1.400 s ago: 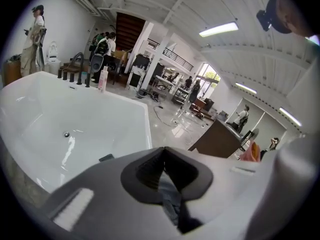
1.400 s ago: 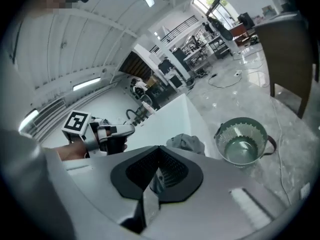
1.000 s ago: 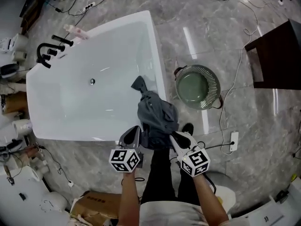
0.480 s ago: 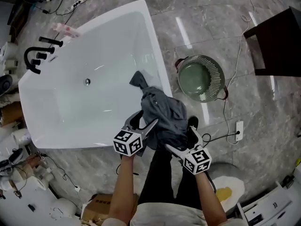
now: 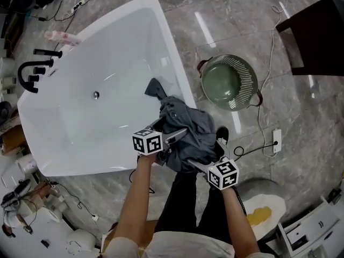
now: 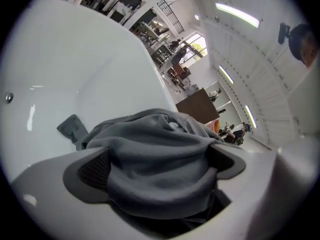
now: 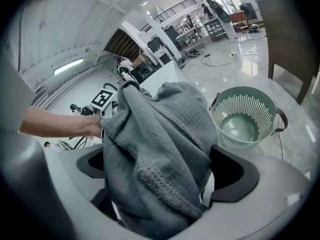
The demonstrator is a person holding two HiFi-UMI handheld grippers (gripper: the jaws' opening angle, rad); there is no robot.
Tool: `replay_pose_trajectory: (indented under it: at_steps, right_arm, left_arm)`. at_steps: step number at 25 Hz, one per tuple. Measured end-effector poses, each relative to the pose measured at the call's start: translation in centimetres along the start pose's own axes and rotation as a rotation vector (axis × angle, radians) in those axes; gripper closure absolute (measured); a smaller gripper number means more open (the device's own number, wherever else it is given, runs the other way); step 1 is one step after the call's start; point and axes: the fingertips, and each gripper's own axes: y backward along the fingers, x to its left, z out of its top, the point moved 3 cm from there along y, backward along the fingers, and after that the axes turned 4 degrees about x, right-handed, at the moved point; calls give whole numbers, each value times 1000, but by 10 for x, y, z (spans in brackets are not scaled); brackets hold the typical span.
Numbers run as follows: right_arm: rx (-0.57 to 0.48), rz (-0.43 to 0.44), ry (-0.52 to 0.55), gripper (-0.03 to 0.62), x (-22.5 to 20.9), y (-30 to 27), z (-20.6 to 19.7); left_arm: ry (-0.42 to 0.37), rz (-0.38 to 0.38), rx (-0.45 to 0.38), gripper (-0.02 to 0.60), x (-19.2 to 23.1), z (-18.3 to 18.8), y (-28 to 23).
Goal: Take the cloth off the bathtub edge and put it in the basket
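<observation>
A black tap (image 5: pixel 29 71) stands at the left end of the tub (image 5: pixel 97 47). The left gripper (image 6: pixel 155 166) has its jaws spread wide, having just been opening, with the near-left part of the grey cloth (image 5: pixel 185 130) bulging between them. The cloth lies heaped over the tub's right rim by the near corner, one tail hanging inside. The right gripper (image 7: pixel 162 169), jaws likewise just opened wide, straddles the cloth's near-right part. Farther right, apart from the tub, the green basket (image 5: pixel 250 85) stands on the floor.
</observation>
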Motion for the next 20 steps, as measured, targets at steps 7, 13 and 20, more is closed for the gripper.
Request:
replay_pose_trajectory:
  at_steps: [7,13,20]
  right_arm:
    - [97,61,26,23,2,-11,-1]
    - [105,77,-9,38,0,-19,-5]
    - [78,39,-11,209,3,-7,-2]
  left_arm:
    - [128,-176,44,-58,-9,-14,-26]
    - [157,-271,70,-18,-33,-20,-34]
    - [85,-222,29,217,-53,-19,-20]
